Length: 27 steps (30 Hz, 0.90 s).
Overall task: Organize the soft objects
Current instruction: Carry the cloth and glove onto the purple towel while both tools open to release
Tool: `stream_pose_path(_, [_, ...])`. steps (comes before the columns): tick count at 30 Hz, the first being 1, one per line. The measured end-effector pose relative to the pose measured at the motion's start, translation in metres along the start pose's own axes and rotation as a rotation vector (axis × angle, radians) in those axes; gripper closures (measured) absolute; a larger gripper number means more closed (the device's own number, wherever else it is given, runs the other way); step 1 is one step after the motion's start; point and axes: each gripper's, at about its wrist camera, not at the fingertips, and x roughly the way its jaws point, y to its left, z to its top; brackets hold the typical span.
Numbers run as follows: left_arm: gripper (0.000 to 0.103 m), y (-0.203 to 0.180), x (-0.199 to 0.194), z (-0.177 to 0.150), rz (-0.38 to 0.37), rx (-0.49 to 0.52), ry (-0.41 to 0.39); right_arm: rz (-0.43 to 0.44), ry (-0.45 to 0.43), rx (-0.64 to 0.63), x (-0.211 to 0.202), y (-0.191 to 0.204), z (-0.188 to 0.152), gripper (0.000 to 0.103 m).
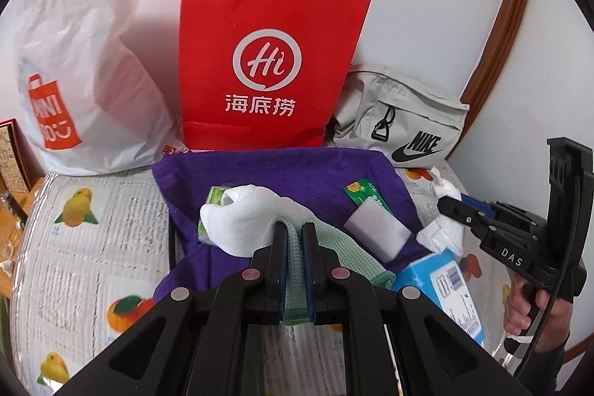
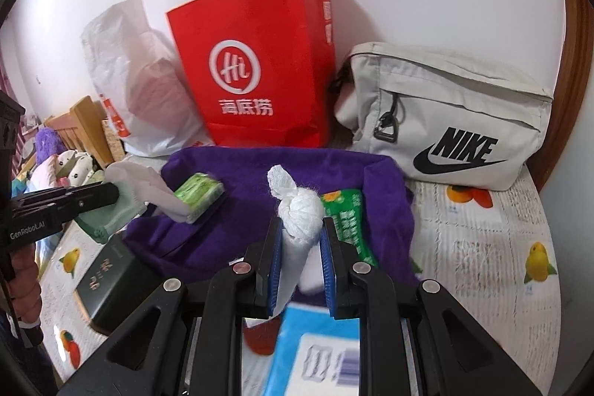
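My left gripper (image 1: 295, 232) is shut on a pale green sock (image 1: 295, 270) whose white toe end (image 1: 241, 221) hangs over the purple towel (image 1: 282, 180). It also shows in the right wrist view (image 2: 115, 195), holding that sock (image 2: 122, 206). My right gripper (image 2: 300, 240) is shut on a knotted white cloth bundle (image 2: 300, 210) above the purple towel (image 2: 245, 180). In the left wrist view it (image 1: 445, 205) holds the white bundle (image 1: 445, 229). Green tissue packs (image 2: 198, 190) (image 2: 345, 221) lie on the towel.
A red paper bag (image 1: 267, 62), a white plastic bag (image 1: 85, 69) and a grey Nike pouch (image 1: 401, 121) stand at the back wall. A blue-white wipes pack (image 1: 445, 284) and a dark box (image 2: 107, 281) lie on the fruit-print cover (image 1: 92, 247).
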Motion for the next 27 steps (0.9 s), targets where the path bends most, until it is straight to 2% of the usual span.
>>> stream_pose_path(8, [0.095, 0.001, 0.037, 0.016, 0.021, 0.021, 0.014, -0.015, 0.061, 0.011, 0.047, -0.028, 0.015, 0.083])
stream_pose_path(16, [0.095, 0.009, 0.079, 0.010, 0.036, 0.011, 0.109, 0.010, 0.145, 0.011, 0.089, -0.039, 0.024, 0.083])
stream_pose_path(21, [0.094, 0.014, 0.088, 0.008, 0.044, 0.003, 0.140, -0.003, 0.211, 0.017, 0.112, -0.045, 0.021, 0.082])
stream_pose_path(24, [0.094, 0.018, 0.091, 0.007, 0.046, -0.004, 0.150, 0.006, 0.230, 0.021, 0.114, -0.045, 0.017, 0.080])
stream_pose_path(27, [0.089, 0.019, 0.094, 0.006, 0.053, -0.007, 0.169, 0.003, 0.232, 0.007, 0.112, -0.043, 0.015, 0.065])
